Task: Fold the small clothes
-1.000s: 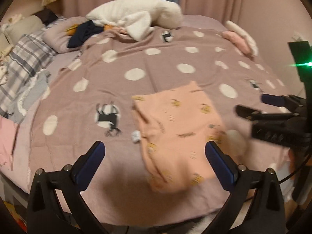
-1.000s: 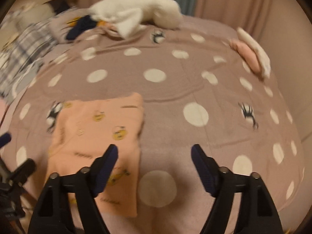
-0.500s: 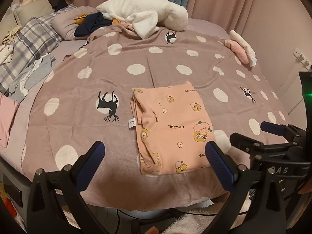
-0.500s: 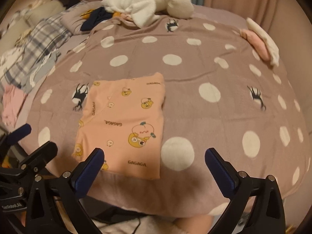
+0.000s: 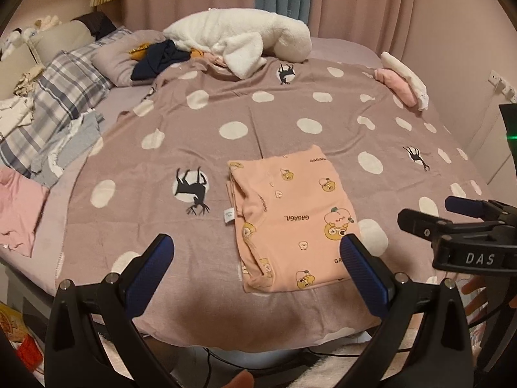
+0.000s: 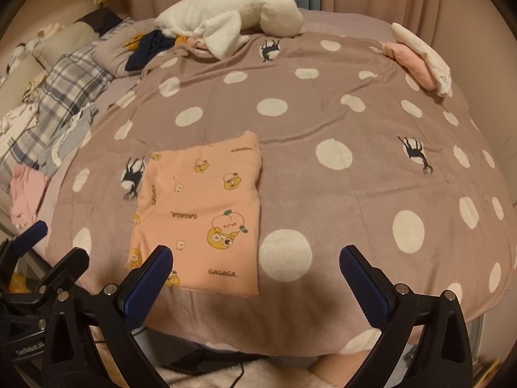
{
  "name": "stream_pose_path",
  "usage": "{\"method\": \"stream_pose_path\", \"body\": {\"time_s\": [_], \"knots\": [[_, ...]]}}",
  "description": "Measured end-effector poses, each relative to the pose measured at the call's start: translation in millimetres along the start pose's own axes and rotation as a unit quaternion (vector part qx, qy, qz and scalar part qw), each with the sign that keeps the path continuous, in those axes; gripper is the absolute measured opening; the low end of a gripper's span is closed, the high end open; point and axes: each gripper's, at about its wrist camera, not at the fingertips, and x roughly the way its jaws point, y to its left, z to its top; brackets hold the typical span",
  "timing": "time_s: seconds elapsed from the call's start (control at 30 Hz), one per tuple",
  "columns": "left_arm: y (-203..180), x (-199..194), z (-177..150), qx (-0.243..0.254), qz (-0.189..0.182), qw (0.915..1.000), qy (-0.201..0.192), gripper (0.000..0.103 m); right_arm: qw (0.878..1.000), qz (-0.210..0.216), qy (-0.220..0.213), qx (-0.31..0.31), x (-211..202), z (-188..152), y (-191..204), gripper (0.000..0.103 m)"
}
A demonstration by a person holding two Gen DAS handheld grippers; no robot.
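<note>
Holding both the left gripper (image 5: 255, 255) and the right gripper (image 6: 255, 266) spread wide and empty, you are hovering off the bed edge; the folded peach garment (image 6: 200, 213) is lying flat on the dotted blanket (image 6: 339, 200). For another fold, pinch its near corners evenly.

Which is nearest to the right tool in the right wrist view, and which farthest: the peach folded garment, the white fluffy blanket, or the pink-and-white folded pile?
From the right tool:
1. Peach folded garment, just ahead, to the left.
2. Pink-and-white folded pile, far right edge of the bed.
3. White fluffy blanket, at the far end, centre-left.
</note>
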Motion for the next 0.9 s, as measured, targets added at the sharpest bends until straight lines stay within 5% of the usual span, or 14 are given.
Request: {"method": "stream_pose_path", "body": {"time_s": [0.37,0.6,0.9], "knots": [[-19.3,-34.4,-1.2,0.012,-0.019,0.9985,-0.049,0.103,0.999,0.043,-0.027,-0.012,-19.1,-9.8,10.9,0.102],[-28.3,-40.0,-10.1,0.011,-0.008,0.9979,-0.064,0.103,0.994,0.067,-0.061,0.056,-17.4,-22.4,-6.2,0.102],[-42.4,-53.1,-51.5,0.058,0.025,0.9934,-0.096,0.103,0.994,0.047,-0.078,0.056,-19.1,-67.2,-6.0,0.102]]}}
